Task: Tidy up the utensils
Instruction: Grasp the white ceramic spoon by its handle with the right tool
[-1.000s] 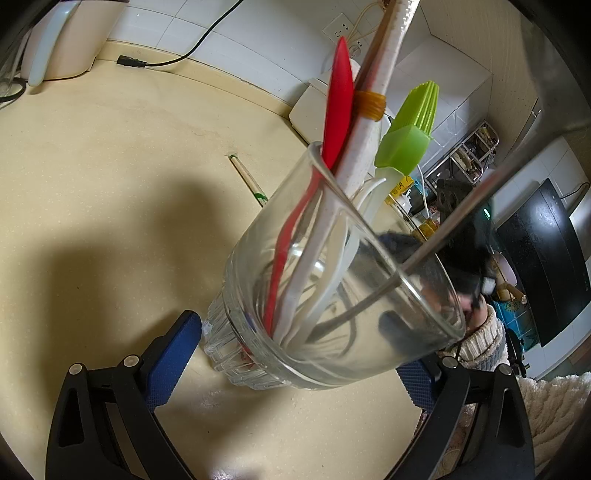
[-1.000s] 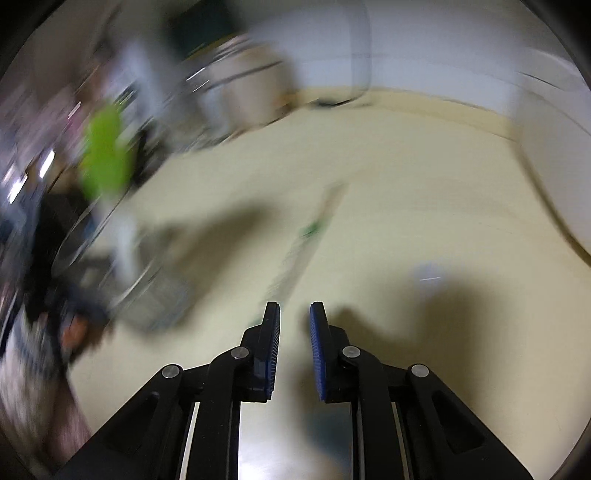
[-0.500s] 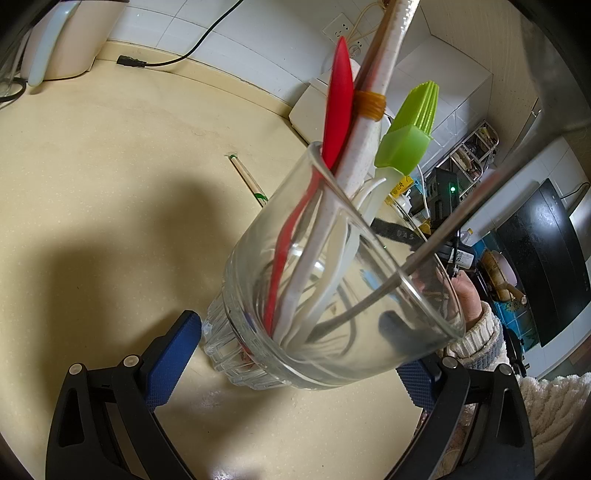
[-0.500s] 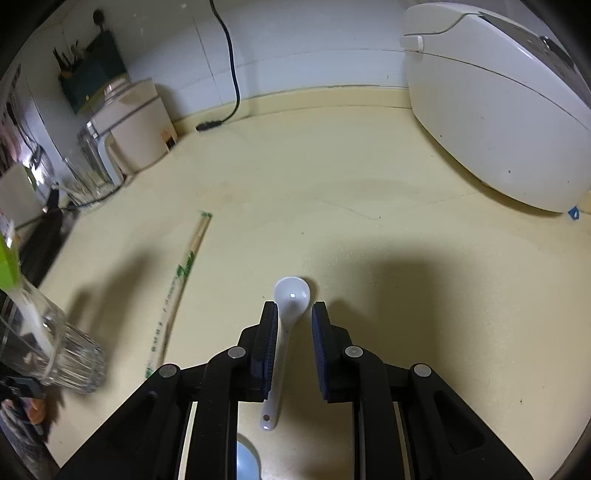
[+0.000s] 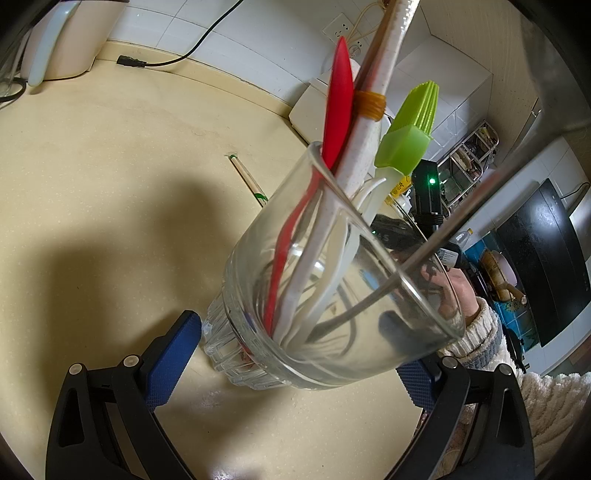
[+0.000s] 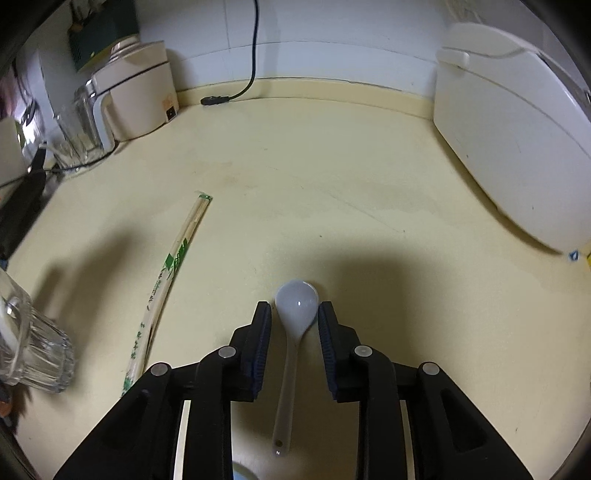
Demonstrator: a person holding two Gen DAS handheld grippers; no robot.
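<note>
- Left wrist view: left gripper clamped on glass tumbler, tilted on the counter, already holding red spatula, green silicone brush and a metal handle.
- Right wrist view: right gripper with jaws opening astride white ceramic spoon flat on the counter, pads not yet pressing. Wrapped chopsticks lying just left.
- Step judged: spoon pickup. Next: lowering, closing on the neck, carrying to the tumbler.

Cream surface, lightly stained, meets a white tiled wall at twelve o'clock. White rice cooker at two o'clock; beige appliance at ten o'clock. Unplugged black cord hangs between them. Broad shadows darken the near surface.
</note>
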